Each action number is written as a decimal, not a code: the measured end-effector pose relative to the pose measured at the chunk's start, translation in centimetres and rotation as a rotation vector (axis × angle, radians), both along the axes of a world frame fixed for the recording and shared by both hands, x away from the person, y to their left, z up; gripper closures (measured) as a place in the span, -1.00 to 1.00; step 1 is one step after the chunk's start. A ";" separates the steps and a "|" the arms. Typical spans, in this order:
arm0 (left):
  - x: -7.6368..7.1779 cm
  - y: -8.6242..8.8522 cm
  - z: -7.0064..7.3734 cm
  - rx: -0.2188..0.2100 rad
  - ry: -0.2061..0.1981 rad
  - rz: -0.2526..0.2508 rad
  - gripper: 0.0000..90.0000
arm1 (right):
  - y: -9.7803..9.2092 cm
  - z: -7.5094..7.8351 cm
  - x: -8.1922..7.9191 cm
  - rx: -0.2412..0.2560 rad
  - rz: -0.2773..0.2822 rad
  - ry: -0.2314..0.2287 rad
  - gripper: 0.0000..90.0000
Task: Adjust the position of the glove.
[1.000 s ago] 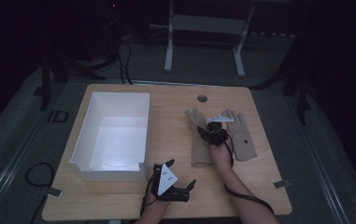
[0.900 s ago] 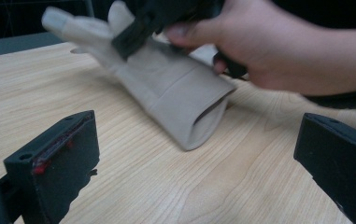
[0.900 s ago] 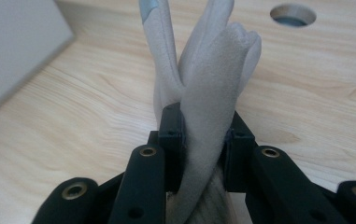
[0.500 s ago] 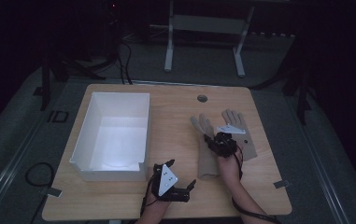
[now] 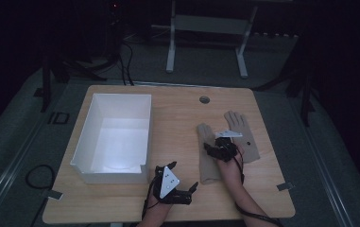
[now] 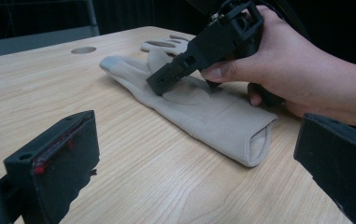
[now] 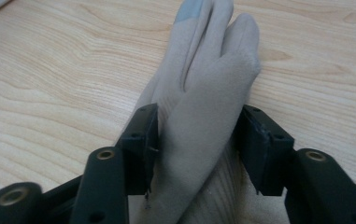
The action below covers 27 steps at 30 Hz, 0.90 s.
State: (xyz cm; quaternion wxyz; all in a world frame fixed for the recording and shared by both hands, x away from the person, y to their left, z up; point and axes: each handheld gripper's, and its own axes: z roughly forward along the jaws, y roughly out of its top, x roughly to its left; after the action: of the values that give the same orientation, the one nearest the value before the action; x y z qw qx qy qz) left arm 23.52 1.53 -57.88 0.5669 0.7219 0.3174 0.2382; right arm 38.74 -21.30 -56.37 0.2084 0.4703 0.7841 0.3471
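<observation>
Right now my right gripper (image 5: 211,147) is down on the nearer of two beige gloves, jaws set on either side of the glove's (image 7: 199,116) thumb and palm fabric. In the right gripper view the left jaw touches the cloth; the right jaw sits just beside it, and I cannot tell if it is pressing, so grip is narrow around the glove, not clearly clamped. Glove fingers point away from me, one fingertip has a grey patch. My right hand (image 6: 283,70) wraps the gripper body; from the left gripper view its black jaws angle down onto the glove's middle.

That glove (image 5: 208,153) lies flat on the wooden table (image 5: 177,113), right of centre, cuff toward me with the cuff opening showing in the left gripper view. Second glove (image 5: 240,135) lies just beside it on the right, slightly farther from me, fingers spread, also flat.

My left gripper (image 5: 192,188) is near the table's front edge, well apart from the gloves, jaws wide, nothing between them, pointing toward the nearer glove. Grey three-cornered plate on top.

White open box (image 5: 81,152) sits on the left half of the table, near my left gripper's side, inside looks bare. Small round hole (image 5: 204,100) in the table toward the far edge.
</observation>
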 end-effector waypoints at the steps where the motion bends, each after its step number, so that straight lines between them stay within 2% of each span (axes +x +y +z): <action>1: 0.0 0.0 0.0 0.000 0.000 0.000 -0.99 | 0.0 0.1 0.0 -0.007 0.003 -0.004 0.02; 4: 0.0 0.0 0.0 0.001 -0.001 0.001 -0.99 | -0.1 0.7 -0.3 -0.005 -0.001 -0.029 -0.07; 8: 0.0 0.0 0.0 0.001 0.000 -0.001 -0.99 | -0.8 2.2 -0.6 -0.018 0.016 -0.090 -0.06; 12: 0.0 -0.1 0.0 0.004 -0.002 -0.002 -0.99 | -2.3 3.8 -0.4 -0.011 0.011 -0.119 0.00; 21: 0.0 -0.1 0.0 0.003 0.000 -0.001 -0.99 | -6.8 6.0 1.3 -0.003 -0.036 -0.132 0.04; 27: 0.0 -0.1 0.0 0.002 0.000 -0.002 -0.99 | -8.9 6.1 2.5 -0.016 -0.055 -0.130 0.03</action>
State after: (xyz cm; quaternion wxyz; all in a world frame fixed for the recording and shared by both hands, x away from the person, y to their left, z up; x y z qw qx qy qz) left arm 23.52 1.48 -57.88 0.5663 0.7229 0.3163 0.2379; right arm 41.28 -30.17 -50.25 0.2721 0.4663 0.7585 0.3649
